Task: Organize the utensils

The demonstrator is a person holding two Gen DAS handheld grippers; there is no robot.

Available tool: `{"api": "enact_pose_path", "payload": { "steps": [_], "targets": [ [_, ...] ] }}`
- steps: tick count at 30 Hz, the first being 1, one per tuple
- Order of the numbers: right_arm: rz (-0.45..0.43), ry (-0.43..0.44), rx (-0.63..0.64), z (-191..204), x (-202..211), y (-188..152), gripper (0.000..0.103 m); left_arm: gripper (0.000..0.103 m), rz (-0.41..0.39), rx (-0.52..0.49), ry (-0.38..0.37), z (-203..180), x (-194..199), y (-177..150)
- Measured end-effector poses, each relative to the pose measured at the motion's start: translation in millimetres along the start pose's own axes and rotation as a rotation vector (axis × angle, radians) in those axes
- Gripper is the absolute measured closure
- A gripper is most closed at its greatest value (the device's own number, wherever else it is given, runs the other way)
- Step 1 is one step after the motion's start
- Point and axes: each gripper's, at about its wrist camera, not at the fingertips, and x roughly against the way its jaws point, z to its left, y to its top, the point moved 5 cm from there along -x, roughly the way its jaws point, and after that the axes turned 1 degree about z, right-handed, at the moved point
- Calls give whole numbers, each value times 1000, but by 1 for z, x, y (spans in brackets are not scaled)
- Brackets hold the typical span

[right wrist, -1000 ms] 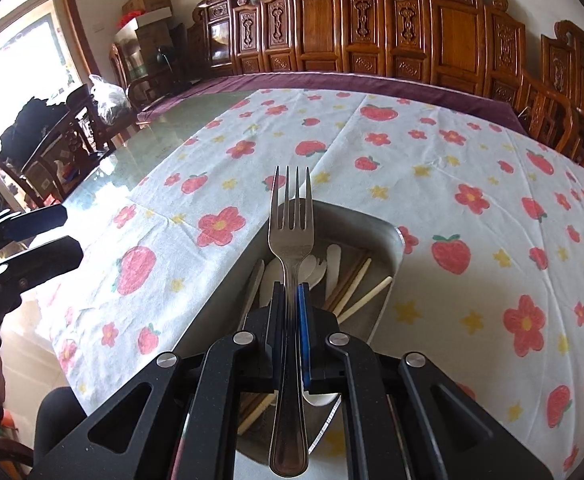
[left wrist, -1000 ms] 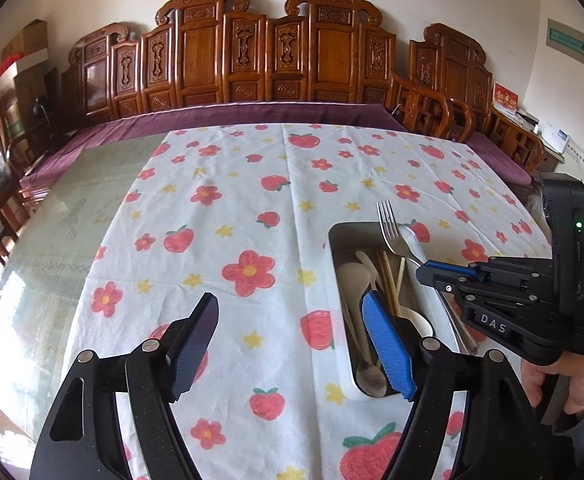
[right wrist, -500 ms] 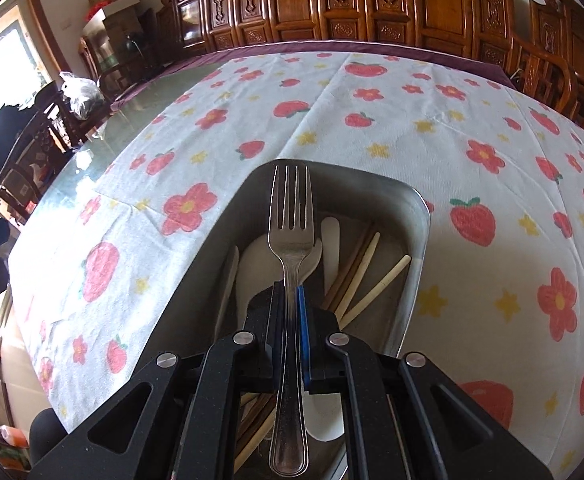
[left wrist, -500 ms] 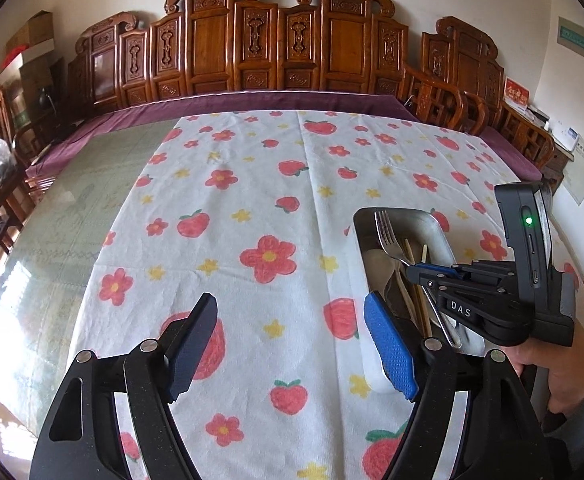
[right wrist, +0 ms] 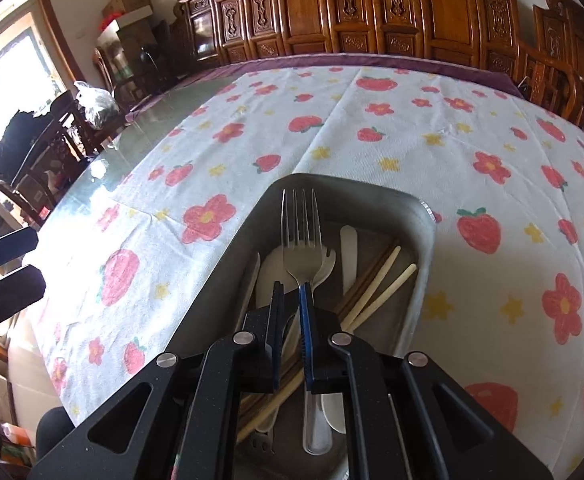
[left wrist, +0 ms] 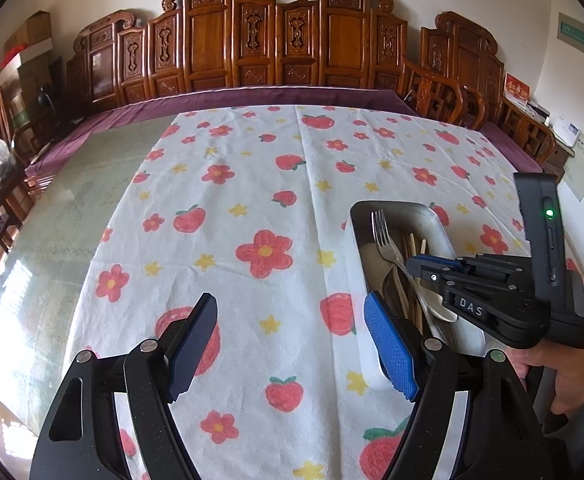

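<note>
right tool [right wrist: 290,300] has loosened; fork [right wrist: 300,236] lies between its parted pads, over tray [right wrist: 425,264].

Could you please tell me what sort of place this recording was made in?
Probably a home dining room: a large table under a strawberry-and-flower tablecloth, carved wooden chairs lined along the wall, and a metal tray of utensils, including a fork.

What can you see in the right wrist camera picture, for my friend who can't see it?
The right gripper has opened a little around a silver metal fork lying over a grey metal tray of white plastic spoons and wooden chopsticks. The tray sits on a white tablecloth with red flowers and strawberries.
</note>
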Motion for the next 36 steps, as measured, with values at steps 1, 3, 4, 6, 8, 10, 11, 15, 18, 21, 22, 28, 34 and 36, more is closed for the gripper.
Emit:
{"api": "enact_pose_path", "payload": {
  "steps": [1,3,4,6,8,10,11,15,18,21,22,28,34,36],
  "targets": [
    [-10,-1,6,-1,6,0,93,30,-2,-2,0,-2,0,1],
    [-40,-4,20,-4,23,-3,93,30,-5,-7,-4,-8,2,2],
    [-56,-11,25,-6,32,-4,93,30,-6,-9,-7,-11,3,2],
    [-85,-26,30,-11,49,-7,93,30,-10,-16,-13,-18,6,2],
    [-107,-44,29,-19,67,-11,93,30,-14,-22,-20,-25,9,3],
    [-132,-52,23,-26,86,-14,93,26,-21,-27,-25,-33,13,5],
    [-147,-60,18,-30,96,-17,93,25,-26,-29,-28,-37,16,5],
    [-197,-92,-6,-43,131,-25,62,17,-49,-41,-40,-57,29,7],
    [-232,-123,-15,-50,156,-33,46,12,-63,-52,-38,-71,38,6],
    [-254,-170,-33,-59,175,-42,33,8,-74,-52,-55,-83,47,5],
    [-261,-177,-41,-62,182,-45,29,8,-75,-52,-60,-87,50,4],
    [-294,-224,-66,-73,213,-65,10,8,-77,-53,-63,-105,64,-1],
    [-318,-256,-78,-80,238,-85,3,8,-79,-58,-61,-120,76,-14],
    [-317,-263,-81,-81,244,-92,3,8,-77,-49,-69,-125,80,-19]
  ]
}}
